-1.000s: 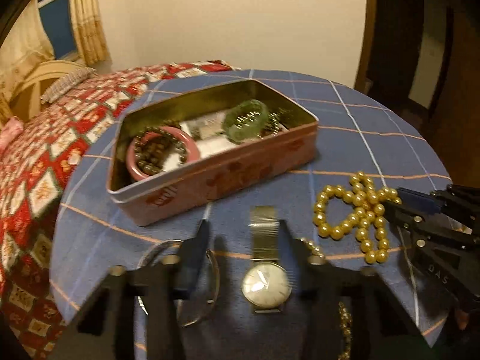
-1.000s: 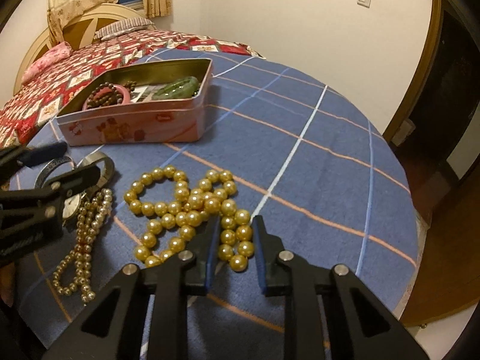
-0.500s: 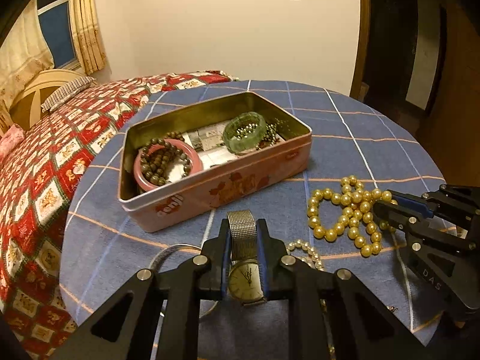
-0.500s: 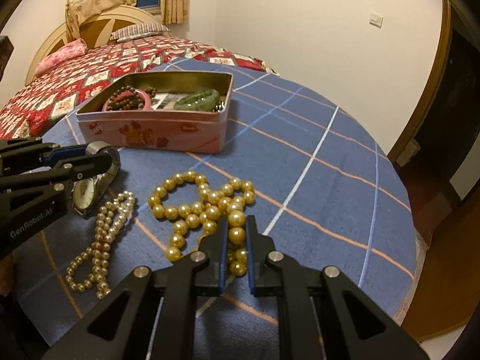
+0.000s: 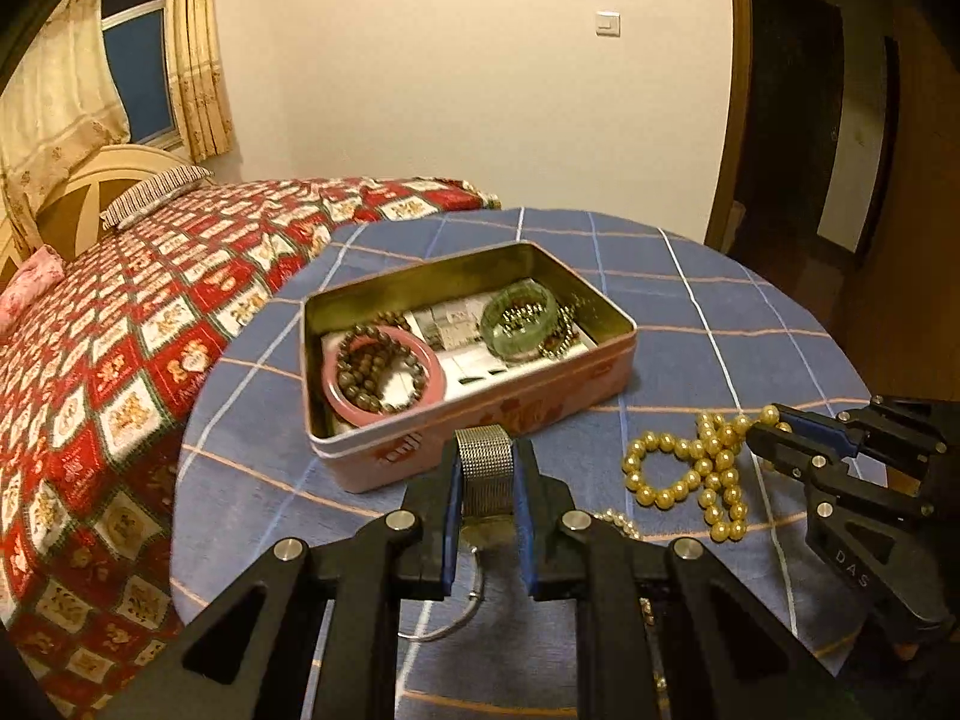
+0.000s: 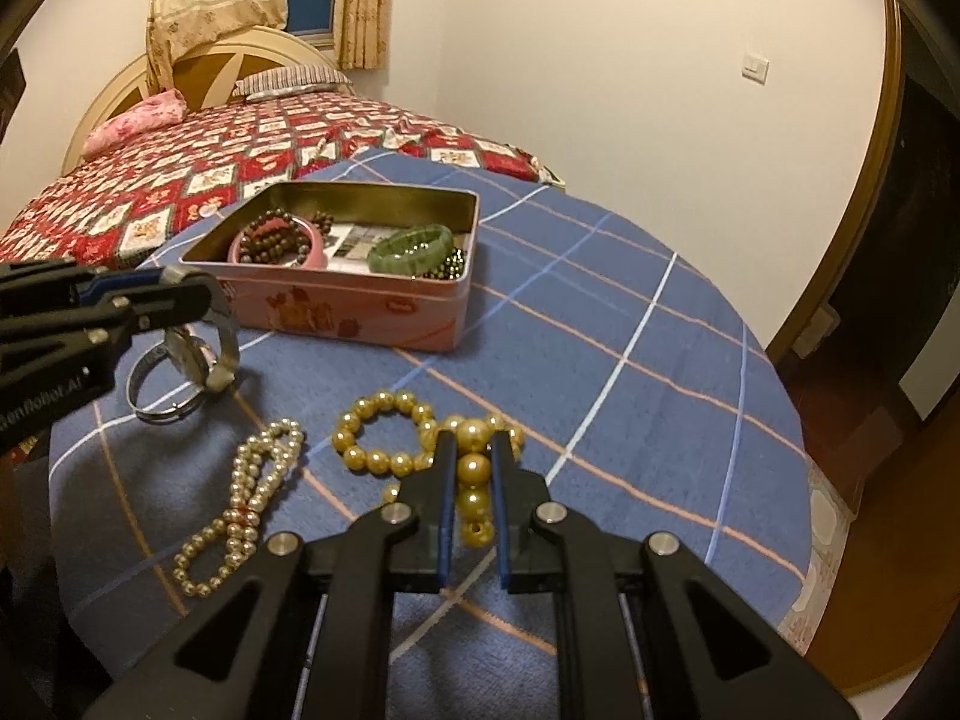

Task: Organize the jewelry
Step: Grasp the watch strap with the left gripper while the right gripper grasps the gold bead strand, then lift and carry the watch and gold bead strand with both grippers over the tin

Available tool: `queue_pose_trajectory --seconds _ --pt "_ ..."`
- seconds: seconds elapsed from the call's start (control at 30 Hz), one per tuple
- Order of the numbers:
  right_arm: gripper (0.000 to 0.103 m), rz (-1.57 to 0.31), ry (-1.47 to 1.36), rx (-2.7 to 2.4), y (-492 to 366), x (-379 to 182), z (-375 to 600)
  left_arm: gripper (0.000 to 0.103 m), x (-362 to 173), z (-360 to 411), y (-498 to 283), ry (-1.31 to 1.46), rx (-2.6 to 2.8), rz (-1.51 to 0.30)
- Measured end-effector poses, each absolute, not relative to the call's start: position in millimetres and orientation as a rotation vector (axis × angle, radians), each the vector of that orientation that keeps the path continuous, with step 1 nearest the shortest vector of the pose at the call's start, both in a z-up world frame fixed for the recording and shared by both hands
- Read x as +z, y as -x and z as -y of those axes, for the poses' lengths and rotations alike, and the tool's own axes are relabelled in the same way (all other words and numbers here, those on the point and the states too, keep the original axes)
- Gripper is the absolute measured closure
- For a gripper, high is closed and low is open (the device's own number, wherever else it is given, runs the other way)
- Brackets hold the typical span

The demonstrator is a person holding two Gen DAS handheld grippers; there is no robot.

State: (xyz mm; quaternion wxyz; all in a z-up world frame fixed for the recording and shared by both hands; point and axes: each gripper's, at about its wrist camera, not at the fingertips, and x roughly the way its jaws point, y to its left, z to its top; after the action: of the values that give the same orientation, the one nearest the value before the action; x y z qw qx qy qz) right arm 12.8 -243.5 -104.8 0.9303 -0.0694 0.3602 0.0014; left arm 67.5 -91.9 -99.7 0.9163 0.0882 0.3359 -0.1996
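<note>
1. Left tool (image 5: pixel 486 483) clamps the watch (image 5: pixel 483 471) by its band; tin (image 5: pixel 468 360) is just ahead.
2. Right tool (image 6: pixel 472 480) grips the gold beads (image 6: pixel 420 444), which partly lie on the worktop (image 6: pixel 600 360).
3. Lift both slowly; beads may snag.

A home bedroom: at the left a bed (image 5: pixel 180 276) with red patchwork quilt, pillows (image 6: pixel 288 83), and a curtained window (image 5: pixel 138 42).

Both close wrist views share the tin (image 5: pixel 480 414).
</note>
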Motion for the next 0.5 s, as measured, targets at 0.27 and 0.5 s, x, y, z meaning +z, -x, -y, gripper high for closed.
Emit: queue_pose_trajectory --seconds 0.27,0.5 --pt "0.091 -0.707 0.154 0.004 -12.9 -91.2 241.9 0.088 -82.8 80.2 -67.6 -0.156 -0.402 -0.667" --pt "0.091 -0.680 0.170 0.007 -17.0 -77.9 239.5 0.088 -71.2 72.1 -72.0 -0.142 -0.388 -0.647"
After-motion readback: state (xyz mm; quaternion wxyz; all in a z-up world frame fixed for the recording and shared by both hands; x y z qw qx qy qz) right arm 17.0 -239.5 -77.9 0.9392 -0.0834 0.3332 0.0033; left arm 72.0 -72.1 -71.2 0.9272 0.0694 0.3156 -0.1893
